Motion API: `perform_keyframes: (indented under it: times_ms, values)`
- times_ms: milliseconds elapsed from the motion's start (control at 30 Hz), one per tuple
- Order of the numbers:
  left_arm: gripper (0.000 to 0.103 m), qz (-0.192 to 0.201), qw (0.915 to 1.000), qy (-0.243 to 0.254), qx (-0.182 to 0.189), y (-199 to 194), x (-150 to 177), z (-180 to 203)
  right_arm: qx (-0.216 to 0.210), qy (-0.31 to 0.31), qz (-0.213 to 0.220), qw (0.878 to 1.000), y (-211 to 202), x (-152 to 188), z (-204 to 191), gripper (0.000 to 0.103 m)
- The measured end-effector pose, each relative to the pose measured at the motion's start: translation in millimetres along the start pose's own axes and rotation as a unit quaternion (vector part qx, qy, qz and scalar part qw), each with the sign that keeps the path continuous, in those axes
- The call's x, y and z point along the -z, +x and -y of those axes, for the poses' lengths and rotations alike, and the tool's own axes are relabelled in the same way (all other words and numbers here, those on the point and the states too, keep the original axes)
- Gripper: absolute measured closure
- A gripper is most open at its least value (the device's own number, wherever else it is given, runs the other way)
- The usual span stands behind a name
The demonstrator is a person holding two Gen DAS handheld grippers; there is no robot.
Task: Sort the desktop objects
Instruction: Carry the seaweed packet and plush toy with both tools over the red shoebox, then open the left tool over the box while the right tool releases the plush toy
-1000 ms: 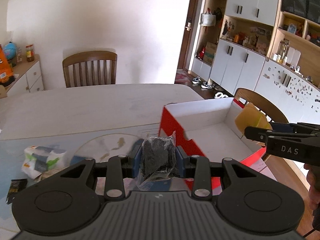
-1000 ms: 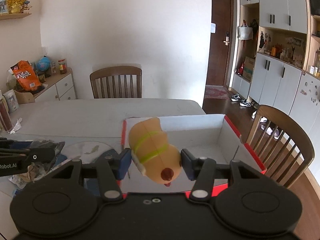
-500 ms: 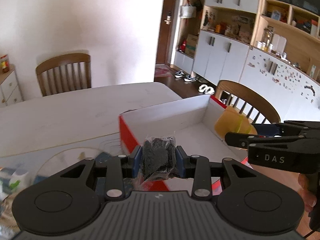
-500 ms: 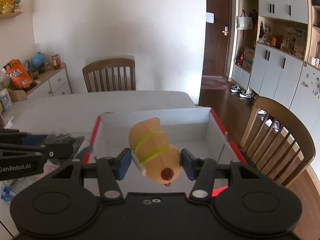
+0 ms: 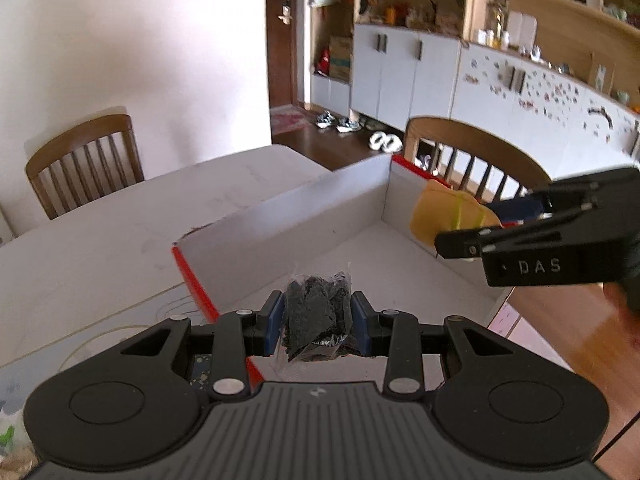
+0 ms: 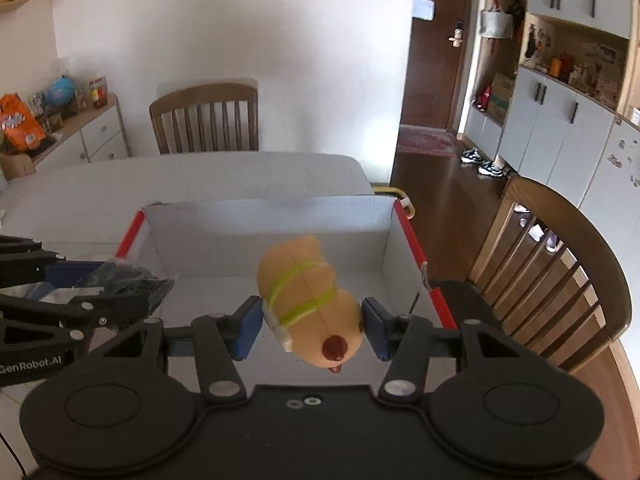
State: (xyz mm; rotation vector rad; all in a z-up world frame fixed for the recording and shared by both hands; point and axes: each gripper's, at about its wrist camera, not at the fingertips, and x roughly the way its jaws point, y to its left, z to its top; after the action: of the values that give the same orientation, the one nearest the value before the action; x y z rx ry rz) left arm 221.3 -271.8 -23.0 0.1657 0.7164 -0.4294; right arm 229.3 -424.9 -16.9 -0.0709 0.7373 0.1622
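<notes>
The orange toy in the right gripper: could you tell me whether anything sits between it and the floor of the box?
Nothing visible does. The orange toy hangs above the box, whose white floor beneath it looks bare. The left gripper holds its dark packet off to one side.

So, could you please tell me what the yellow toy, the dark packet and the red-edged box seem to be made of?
Yellow toy: probably smooth moulded plastic or vinyl; it has a soft sheen and a mould seam.
Dark packet: clear crinkly plastic film over something black and crumbly; the wrapper glints and creases.
Red-edged box: likely cardboard, matte white inside; thin flat walls with sharp folded corners.
</notes>
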Motion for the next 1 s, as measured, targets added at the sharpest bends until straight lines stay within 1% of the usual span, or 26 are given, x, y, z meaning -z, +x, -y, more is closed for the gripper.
perform_keyframes:
  times_ms: [200,300,367,500,600,767,900,1000]
  values:
    - [0.068,-0.026,0.9994,0.018,0.012,23,-7,7,-0.009,-0.011,-0.03,0.999,21,-4,10,0.049]
    - [0.068,-0.045,0.9982,0.036,0.017,37,-11,10,-0.013,-0.009,-0.044,0.999,35,-6,14,0.049]
    - [0.068,-0.055,0.9975,0.04,0.02,45,-14,11,-0.022,-0.011,-0.06,0.998,44,-8,14,0.05]
    - [0.068,-0.076,0.996,0.039,0.025,58,-18,8,-0.023,-0.027,-0.078,0.996,60,-8,12,0.049]
    - [0.068,-0.099,0.9938,0.04,0.031,69,-18,7,-0.031,-0.027,-0.095,0.995,72,-8,17,0.049]
    - [0.068,-0.126,0.9901,0.049,0.038,80,-17,10,-0.036,-0.034,-0.124,0.991,87,-9,19,0.049]
    - [0.068,-0.145,0.9868,0.055,0.045,87,-15,10,-0.04,-0.041,-0.137,0.989,93,-6,19,0.049]
    - [0.068,-0.157,0.9845,0.059,0.05,92,-16,10,-0.041,-0.047,-0.139,0.988,95,-2,17,0.049]
